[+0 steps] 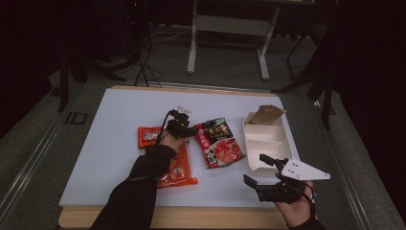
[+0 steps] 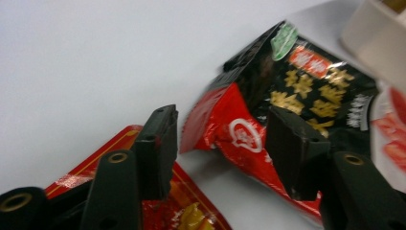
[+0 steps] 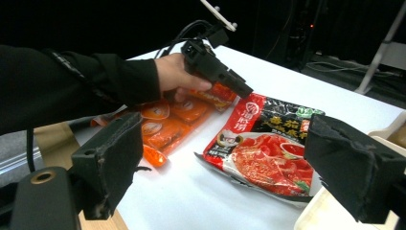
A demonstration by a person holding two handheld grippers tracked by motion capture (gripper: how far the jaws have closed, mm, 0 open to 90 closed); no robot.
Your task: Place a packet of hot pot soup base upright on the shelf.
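Observation:
A red-and-black sauce packet (image 1: 219,142) lies flat mid-table, and an orange-red packet (image 1: 165,158) lies to its left under the person's left forearm. My left gripper (image 1: 192,130) hovers open at the red-and-black packet's near-left corner. In the left gripper view that gripper (image 2: 222,153) has its jaws spread either side of the red-and-black packet (image 2: 306,91) corner, with the orange-red packet (image 2: 186,211) below. My right gripper (image 1: 257,171) is open near the table's front right, holding nothing. In the right gripper view the right gripper (image 3: 230,167) faces the red-and-black packet (image 3: 268,153) and the left gripper (image 3: 239,88).
A white divided tray (image 1: 253,143) stands right of the packets, with a brown packet (image 1: 266,115) in its far compartment. The white tabletop (image 1: 110,134) has a wooden front edge. Table legs and cables stand on the floor beyond.

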